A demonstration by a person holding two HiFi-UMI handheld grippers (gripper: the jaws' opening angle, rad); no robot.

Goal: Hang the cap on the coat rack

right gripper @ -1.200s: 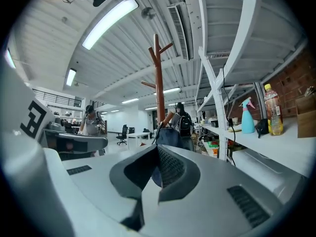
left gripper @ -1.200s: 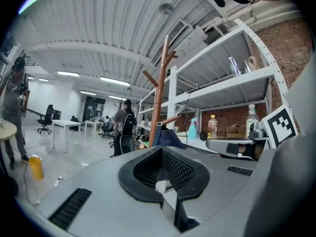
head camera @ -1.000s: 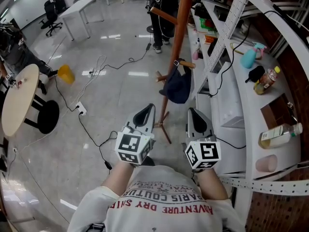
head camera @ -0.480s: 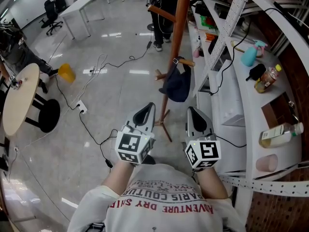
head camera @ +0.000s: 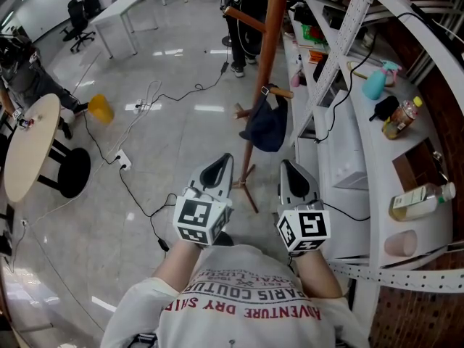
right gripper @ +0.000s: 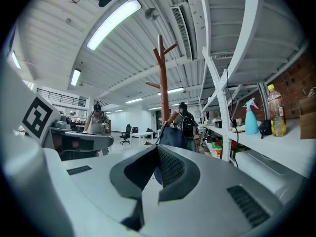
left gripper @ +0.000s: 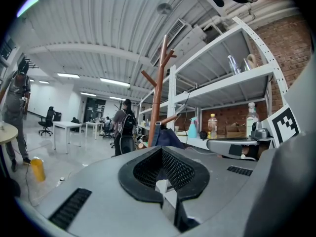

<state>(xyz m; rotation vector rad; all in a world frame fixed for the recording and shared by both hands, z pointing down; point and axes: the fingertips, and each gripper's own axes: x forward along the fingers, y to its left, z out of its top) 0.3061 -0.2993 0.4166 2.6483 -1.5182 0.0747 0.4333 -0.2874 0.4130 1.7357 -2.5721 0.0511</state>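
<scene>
A dark navy cap (head camera: 266,127) hangs from a low peg of the brown wooden coat rack (head camera: 267,53). Both grippers are held side by side close to my chest, well short of the rack and pointing toward it. My left gripper (head camera: 220,168) is shut with nothing between its jaws. My right gripper (head camera: 291,169) is shut and empty too. In the left gripper view the cap (left gripper: 166,138) hangs beside the rack pole (left gripper: 158,88), beyond the closed left gripper (left gripper: 161,152). The right gripper view shows the cap (right gripper: 171,136) on the rack (right gripper: 163,78), beyond the closed right gripper (right gripper: 158,151).
White metal shelving (head camera: 377,151) runs along the right, carrying a teal spray bottle (head camera: 375,84) and bottles (head camera: 400,120). Cables (head camera: 138,187) trail over the glossy floor. A round table (head camera: 29,147) and a yellow bin (head camera: 99,111) stand at left. A person (head camera: 245,20) stands behind the rack.
</scene>
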